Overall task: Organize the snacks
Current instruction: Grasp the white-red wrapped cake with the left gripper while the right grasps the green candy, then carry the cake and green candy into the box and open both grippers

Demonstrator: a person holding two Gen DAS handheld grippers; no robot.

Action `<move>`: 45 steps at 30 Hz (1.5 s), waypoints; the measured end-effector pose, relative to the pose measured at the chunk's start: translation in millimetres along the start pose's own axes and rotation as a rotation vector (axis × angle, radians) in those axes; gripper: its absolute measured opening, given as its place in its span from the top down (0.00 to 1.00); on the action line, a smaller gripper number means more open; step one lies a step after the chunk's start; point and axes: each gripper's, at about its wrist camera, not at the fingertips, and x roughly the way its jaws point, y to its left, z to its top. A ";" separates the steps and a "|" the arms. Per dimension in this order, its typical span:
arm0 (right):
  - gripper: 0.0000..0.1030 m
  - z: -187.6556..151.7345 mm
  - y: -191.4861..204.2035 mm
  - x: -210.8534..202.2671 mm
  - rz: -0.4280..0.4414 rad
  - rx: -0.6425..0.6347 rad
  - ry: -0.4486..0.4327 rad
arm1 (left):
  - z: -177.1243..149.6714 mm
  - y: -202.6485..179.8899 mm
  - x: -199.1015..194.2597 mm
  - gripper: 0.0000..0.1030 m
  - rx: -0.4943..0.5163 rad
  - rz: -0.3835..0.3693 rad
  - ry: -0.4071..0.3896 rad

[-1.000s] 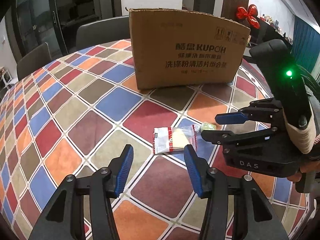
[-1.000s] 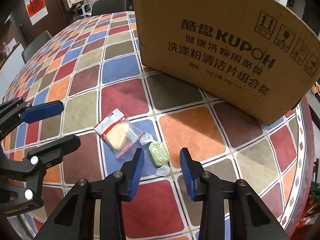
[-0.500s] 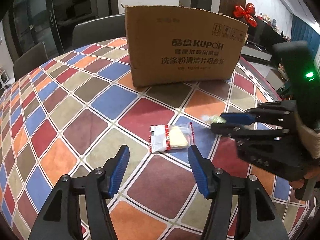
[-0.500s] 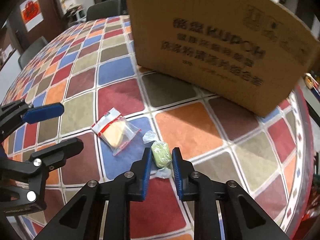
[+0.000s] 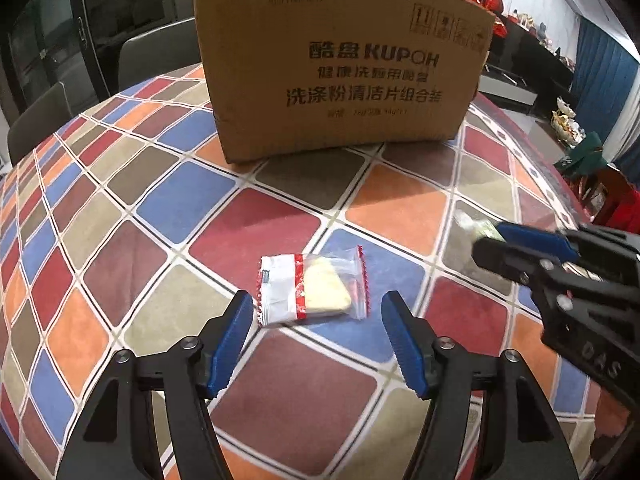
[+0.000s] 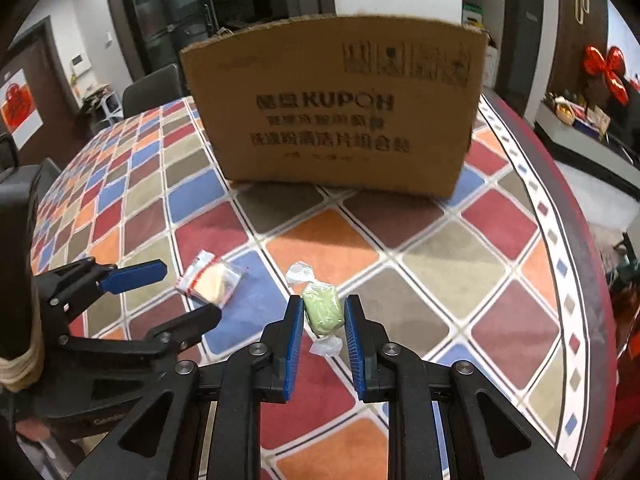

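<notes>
The right fingers (image 6: 320,322) have closed on the green candy (image 6: 322,310) and lifted it off the surface (image 6: 440,272); next stop is likely the box (image 6: 332,108). The left fingers (image 5: 316,320), just opening, straddle the cracker packet (image 5: 310,290) without touching it.

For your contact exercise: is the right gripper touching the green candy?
Touching. The right wrist view shows the right gripper closed on the green candy, both pads against its sides.

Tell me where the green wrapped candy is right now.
The green candy is clamped between the right gripper pads, lifted over the tablecloth in front of the cardboard box, right of the yellow snack packet.
</notes>
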 end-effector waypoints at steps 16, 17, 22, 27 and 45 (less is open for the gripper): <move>0.79 -5.2 -0.3 6.1 0.022 0.051 0.005 | -2.4 -1.2 11.2 0.51 -0.029 0.017 -0.039; 0.79 -5.3 -0.2 6.1 0.022 0.051 0.004 | -3.8 -0.2 10.3 0.52 -0.035 0.016 -0.043; 0.79 -6.1 0.6 3.5 0.023 0.053 -0.002 | -10.6 0.6 5.2 0.59 -0.040 0.010 -0.057; 0.79 -7.0 3.6 -1.1 0.028 0.046 -0.010 | -15.5 0.1 -3.5 0.60 -0.053 -0.007 -0.064; 0.79 5.9 4.5 -54.0 0.037 0.042 -0.131 | 12.0 -2.4 -87.7 0.60 -0.070 -0.023 -0.222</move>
